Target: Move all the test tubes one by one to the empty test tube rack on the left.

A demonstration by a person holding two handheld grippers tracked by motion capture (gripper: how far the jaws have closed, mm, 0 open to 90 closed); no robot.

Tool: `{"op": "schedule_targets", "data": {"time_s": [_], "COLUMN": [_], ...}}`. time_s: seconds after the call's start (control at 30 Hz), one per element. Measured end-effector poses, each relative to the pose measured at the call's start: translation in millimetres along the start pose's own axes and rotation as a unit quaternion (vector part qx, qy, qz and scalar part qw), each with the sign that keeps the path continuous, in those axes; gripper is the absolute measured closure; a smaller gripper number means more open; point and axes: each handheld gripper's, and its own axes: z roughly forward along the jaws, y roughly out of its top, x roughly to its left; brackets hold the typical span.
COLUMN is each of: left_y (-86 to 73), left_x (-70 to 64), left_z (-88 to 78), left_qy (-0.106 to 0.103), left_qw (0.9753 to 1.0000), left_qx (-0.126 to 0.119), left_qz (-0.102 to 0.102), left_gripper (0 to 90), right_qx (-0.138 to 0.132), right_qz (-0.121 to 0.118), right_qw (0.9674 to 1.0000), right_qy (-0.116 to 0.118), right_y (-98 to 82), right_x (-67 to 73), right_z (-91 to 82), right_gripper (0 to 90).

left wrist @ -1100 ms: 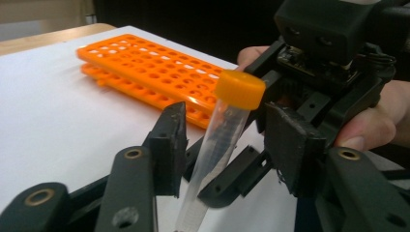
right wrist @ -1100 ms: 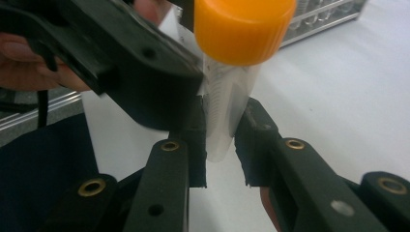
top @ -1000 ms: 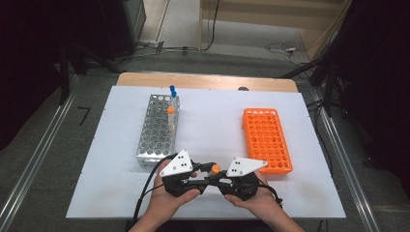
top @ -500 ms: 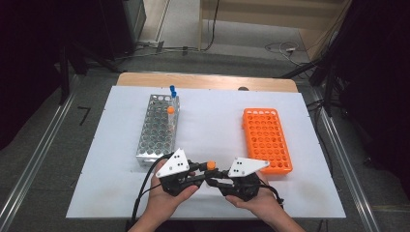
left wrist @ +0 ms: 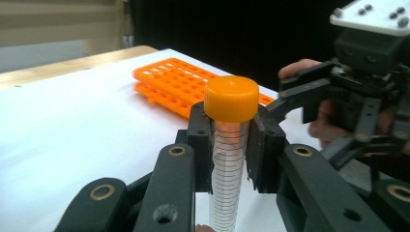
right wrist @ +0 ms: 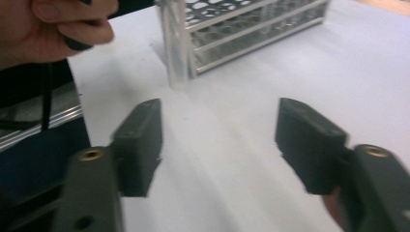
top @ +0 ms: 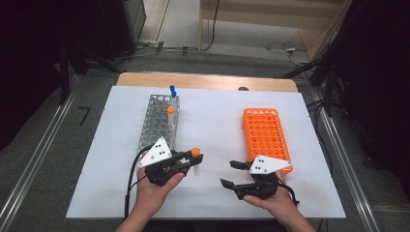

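Handover done: left gripper (top: 192, 162) now clamps the orange-capped tube (left wrist: 229, 145) upright just under its cap, low over the worktop (top: 217, 121). Right gripper (top: 231, 174) has just let go, jaws spread and empty, drawn apart. Next likely: orange rack (top: 266, 133).

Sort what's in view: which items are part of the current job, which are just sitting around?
In the job:
- clear graduated tube with orange cap, clamped in left gripper
- right gripper, jaws just opened, empty
- metal wire tube rack
- orange plastic tube rack

Lying about:
- cables on the floor
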Motion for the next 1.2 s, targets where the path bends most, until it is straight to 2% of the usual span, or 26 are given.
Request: {"op": "schedule_targets", "data": {"time_s": [0.17, 0.33, 0.47, 0.8, 1.03, 1.2], "left_y": [7.0, 15.7, 23.0, 37.7, 34.2, 31.2], "left_x": [13.7, 28.3, 42.0, 75.5, 95.9, 105.2], "left_z": [-10.6, -19.2, -23.7, -21.7, -11.7, -5.2], "left_qy": [0.027, 0.053, 0.077, 0.134, 0.170, 0.185], "left_qw": [0.9996, 0.9984, 0.9967, 0.9900, 0.9841, 0.9810], "left_qx": [-0.008, -0.017, -0.026, -0.044, -0.048, -0.056], "left_qz": [0.000, 0.000, 0.001, -0.001, -0.011, -0.021], "left_gripper": [75.2, 75.2, 75.2, 75.2, 75.2, 75.2], "right_qx": [-0.007, -0.007, -0.011, -0.016, -0.017, -0.013], "right_qz": [0.009, 0.022, 0.029, 0.049, 0.067, 0.074], "right_qw": [0.9997, 0.9993, 0.9986, 0.9963, 0.9941, 0.9929], "right_qy": [-0.019, -0.030, -0.042, -0.070, -0.084, -0.092], "right_y": [-6.8, -16.4, -24.0, -46.9, -62.9, -68.3], "right_x": [-7.4, -18.0, -24.0, -39.1, -47.4, -50.4], "right_z": [-14.2, -25.9, -36.6, -65.5, -83.0, -86.4], "right_gripper": [14.2, 7.7, 7.1, 6.3, 6.3, 6.3]}}
